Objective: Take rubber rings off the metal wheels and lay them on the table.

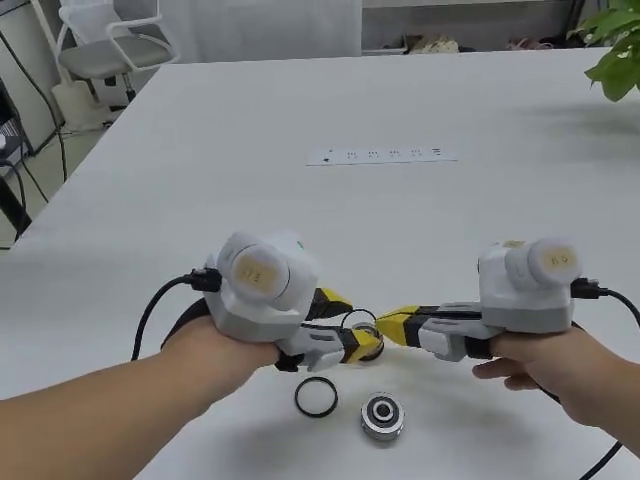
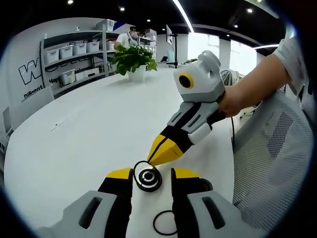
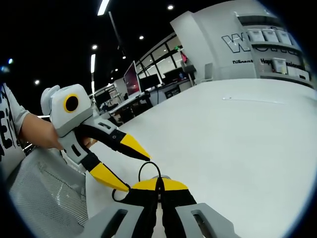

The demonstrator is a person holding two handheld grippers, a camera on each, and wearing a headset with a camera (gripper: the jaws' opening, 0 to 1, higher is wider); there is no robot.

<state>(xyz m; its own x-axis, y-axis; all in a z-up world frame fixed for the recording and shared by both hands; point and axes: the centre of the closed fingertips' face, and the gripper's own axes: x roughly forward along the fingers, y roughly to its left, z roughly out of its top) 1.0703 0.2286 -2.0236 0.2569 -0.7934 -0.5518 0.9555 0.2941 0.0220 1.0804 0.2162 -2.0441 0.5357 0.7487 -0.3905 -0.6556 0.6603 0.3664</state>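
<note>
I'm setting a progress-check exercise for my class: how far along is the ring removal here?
Done: one loose ring lies on the table beside a bare wheel. In hand: the left gripper holds a second wheel while the right gripper pinches the second ring, partly off it. Left: free that ring and lay it down.

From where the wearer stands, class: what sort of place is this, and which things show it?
Probably an open-plan office or lab workroom: a large white meeting-style table, grey wall shelves lined with white storage bins, and a green potted plant in a white pot.
</note>
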